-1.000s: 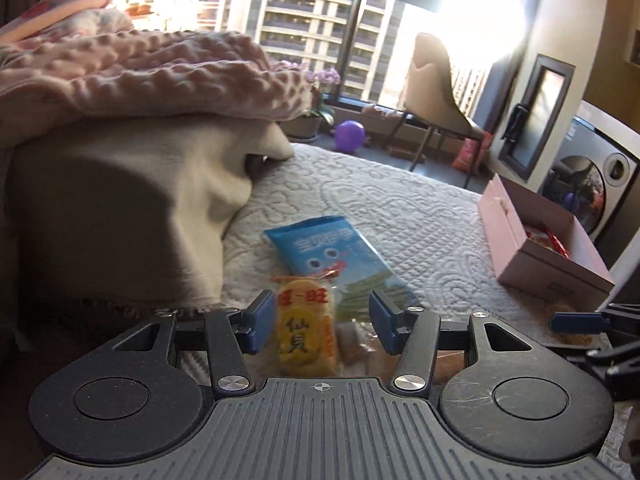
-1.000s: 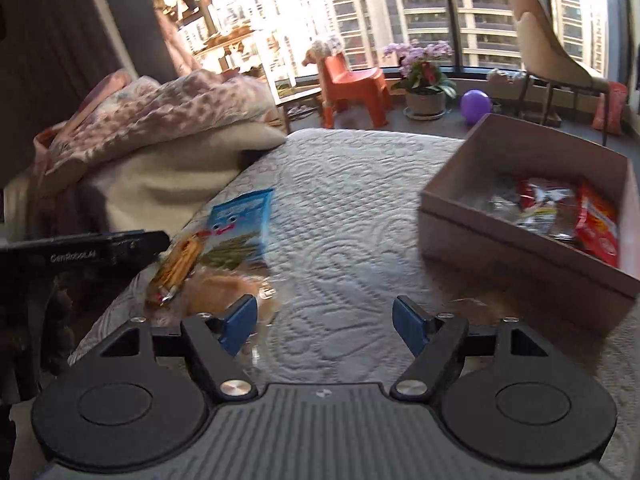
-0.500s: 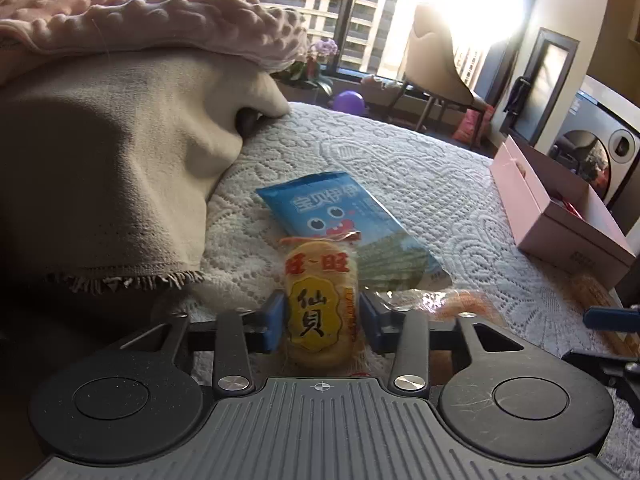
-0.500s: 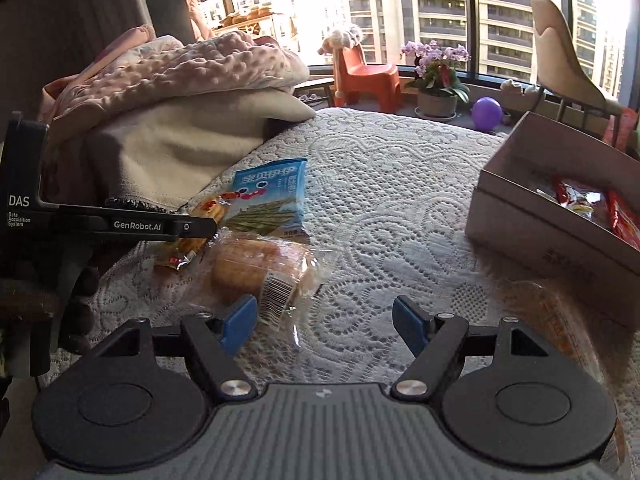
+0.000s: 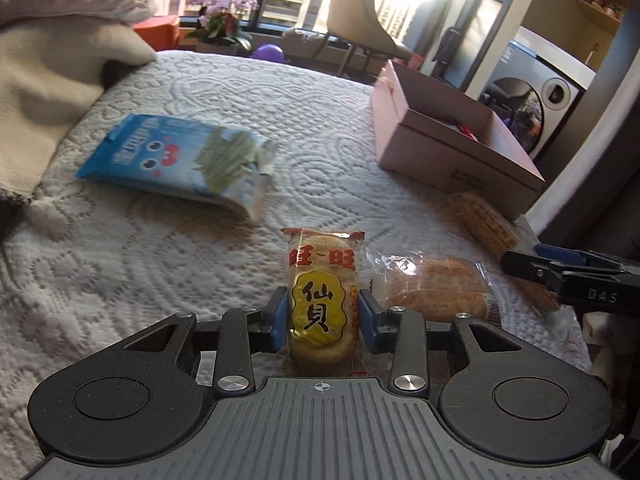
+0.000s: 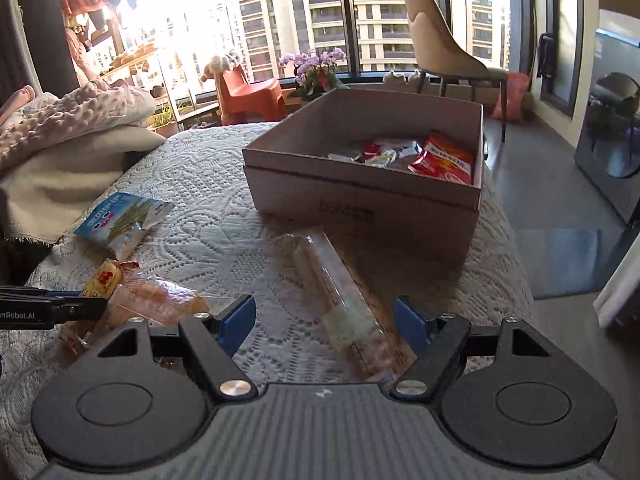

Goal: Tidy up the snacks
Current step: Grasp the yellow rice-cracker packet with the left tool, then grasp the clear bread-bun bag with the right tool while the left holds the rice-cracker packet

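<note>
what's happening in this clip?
A person with two handheld grippers is sorting snacks on a bed into a cardboard box. The left gripper is shut on a yellow rice cracker pack. The right gripper is open over a long clear-wrapped snack. A blue packet lies loose.

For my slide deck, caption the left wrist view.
Left gripper clamps a yellow rice cracker packet on the white bedspread.

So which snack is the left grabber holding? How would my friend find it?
Start at the pink cardboard box on the white bedspread, then come toward the near edge. The rice cracker packet sits clamped in the left gripper, beside a clear-wrapped bread. Only it shows a yellow circle with black characters under red ones.
</note>
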`<state>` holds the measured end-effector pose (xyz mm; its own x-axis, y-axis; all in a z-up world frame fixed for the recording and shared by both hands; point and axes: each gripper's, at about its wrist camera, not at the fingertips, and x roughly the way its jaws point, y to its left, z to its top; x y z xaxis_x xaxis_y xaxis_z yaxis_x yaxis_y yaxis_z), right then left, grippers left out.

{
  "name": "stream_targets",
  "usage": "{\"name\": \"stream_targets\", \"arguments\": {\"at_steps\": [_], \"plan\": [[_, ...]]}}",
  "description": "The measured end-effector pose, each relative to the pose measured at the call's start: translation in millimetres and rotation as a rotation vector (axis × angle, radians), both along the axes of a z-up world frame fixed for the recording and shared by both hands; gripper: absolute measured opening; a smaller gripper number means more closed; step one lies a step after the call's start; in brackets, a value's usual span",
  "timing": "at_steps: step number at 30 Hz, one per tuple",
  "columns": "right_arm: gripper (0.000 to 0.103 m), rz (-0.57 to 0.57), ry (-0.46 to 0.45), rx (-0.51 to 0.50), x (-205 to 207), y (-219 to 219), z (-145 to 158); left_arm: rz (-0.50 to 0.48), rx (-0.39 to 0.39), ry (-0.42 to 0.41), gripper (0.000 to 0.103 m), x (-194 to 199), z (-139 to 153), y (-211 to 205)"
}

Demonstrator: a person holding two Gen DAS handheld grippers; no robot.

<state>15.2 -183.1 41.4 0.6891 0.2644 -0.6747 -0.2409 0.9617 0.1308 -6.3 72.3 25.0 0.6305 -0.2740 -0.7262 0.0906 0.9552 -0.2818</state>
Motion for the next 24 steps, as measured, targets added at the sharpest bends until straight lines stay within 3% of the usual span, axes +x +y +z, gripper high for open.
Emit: {"name": "stream_targets", "arguments": {"at_steps": [4, 7, 9, 13, 20, 24], "plan": [[0.077, 0.051, -0.029, -0.001, -10.4, 9.5, 4.6, -0.049, -0.055, 0.022, 0.041, -2.0, -1.1, -13.0], [0.078, 0.097, -0.053, -0.006, -19.8, 19.9, 9.5, -0.002, -0.020, -0.004, 0.041, -5.6, 2.6, -7.9], [0.078, 0.146, -0.035, -0.004, -24.4, 30.5, 8.3, 0.025, 0.012, -0.011, 0.041, -6.4, 3.8, -2.0], [0.080, 0.238, -0.004, -0.027, -33.9, 50.5, -1.2, 0.041, -0.018, 0.009, 0.041, -8.4, 0.3, 10.8], [0.084, 0.275, 0.012, -0.046, -42.8, 52.5, -0.9, 0.046, -0.035, -0.004, 0.041, -12.4, -1.4, 13.4], [0.084, 0.354, 0.036, -0.074, -54.1, 58.9, -2.4, 0.040, -0.039, -0.007, 0.041, -13.3, -1.2, 11.4]]}}
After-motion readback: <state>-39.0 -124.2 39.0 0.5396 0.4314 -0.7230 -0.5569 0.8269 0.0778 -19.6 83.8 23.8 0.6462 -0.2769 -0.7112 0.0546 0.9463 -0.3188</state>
